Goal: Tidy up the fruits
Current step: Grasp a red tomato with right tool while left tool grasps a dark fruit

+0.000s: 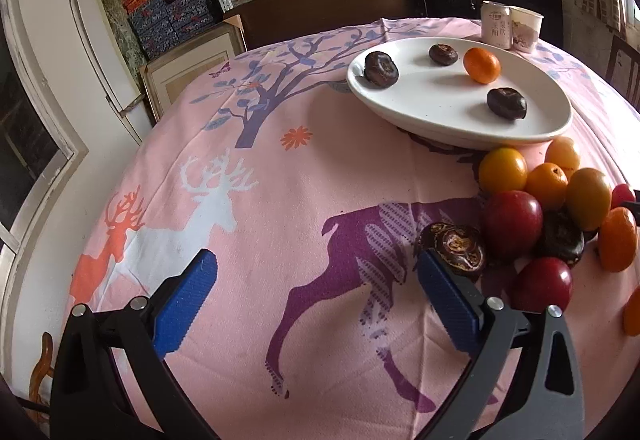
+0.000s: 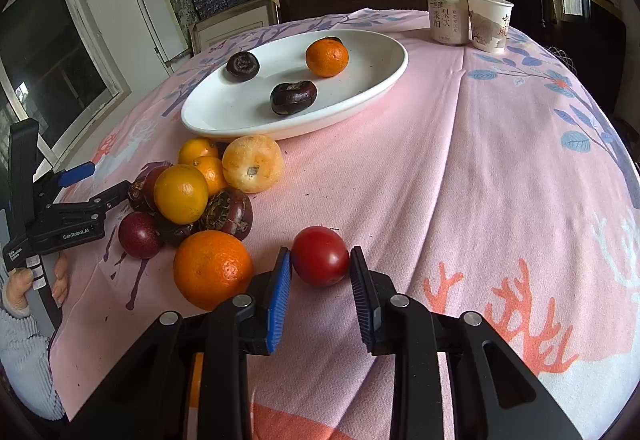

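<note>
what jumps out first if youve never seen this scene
The right gripper shut on a red fruit at the near table edge. Left of it sits a heap of orange, red and dark fruits, and behind that a white oval plate already holding an orange and dark fruits.

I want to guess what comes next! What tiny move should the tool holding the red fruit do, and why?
Probably lift a little. The right tool is shut on the round red fruit, which sits on the pink printed tablecloth; raising it clears the way to the white oval plate.
</note>
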Available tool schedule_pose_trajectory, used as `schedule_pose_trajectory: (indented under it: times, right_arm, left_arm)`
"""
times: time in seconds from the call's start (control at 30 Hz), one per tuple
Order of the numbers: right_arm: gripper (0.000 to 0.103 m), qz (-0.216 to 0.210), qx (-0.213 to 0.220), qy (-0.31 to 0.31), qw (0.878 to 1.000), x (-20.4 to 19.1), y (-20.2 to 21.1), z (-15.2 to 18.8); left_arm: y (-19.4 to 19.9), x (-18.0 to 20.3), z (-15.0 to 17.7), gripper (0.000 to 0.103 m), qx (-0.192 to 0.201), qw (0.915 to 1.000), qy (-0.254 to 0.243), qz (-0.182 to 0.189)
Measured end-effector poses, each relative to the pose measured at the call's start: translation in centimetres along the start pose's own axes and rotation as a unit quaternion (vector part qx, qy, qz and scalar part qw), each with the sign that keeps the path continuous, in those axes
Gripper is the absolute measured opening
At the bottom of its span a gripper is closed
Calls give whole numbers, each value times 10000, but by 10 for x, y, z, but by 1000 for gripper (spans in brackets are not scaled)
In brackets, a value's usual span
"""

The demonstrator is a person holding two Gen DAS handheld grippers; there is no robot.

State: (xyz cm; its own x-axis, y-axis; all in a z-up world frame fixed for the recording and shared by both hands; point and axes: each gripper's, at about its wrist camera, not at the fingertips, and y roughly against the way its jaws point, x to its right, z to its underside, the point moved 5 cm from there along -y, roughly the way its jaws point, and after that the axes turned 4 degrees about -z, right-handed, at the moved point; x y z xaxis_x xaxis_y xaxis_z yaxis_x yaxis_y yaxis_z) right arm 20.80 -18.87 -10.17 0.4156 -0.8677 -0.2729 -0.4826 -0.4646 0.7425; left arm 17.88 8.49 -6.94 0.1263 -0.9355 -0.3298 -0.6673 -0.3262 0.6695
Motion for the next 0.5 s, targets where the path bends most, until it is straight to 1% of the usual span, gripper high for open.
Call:
schedule_pose_trajectory:
  times: [0.1,0.17,0.2,0.27,0.3,0.33,0.4,0.43,0.47,0.5]
  right_arm:
    - [30,-8,-4,-11,10000,0,0,0]
    - [30,-6,-5,-9,10000,0,0,0]
    - [30,-10,-9,-16,10000,0,0,0]
    - [30,-9,-9,-15,10000,0,0,0]
    - [30,-7,-10,-13,10000,0,0,0]
    - [30,-8,-10,-13,10000,0,0,0]
    - [30,-11,-9,-16,10000,0,0,0]
    - [30,-8,-10,-14,10000,0,0,0]
    - [30,-9,-10,-14,10000,0,0,0]
    - [30,-12,-10,-17,10000,0,0,0]
  left_arm:
    - [7,5,4,98,108,9994,-297,-107]
    - [11,6,6,98,164,9992,-362,-80]
    - [15,7,8,98,202,9991,-384,-34]
    - [24,13,9,98,337,9979,-512,204]
    - [27,19,10,98,410,9967,-627,314]
    - [30,26,10,98,481,9951,-790,348]
    - [30,44,12,99,520,9911,-1181,314]
    - [27,51,12,99,507,9891,-1367,229]
    - [24,53,10,99,545,9876,-1472,50]
    - [20,54,9,99,531,9867,-1534,24]
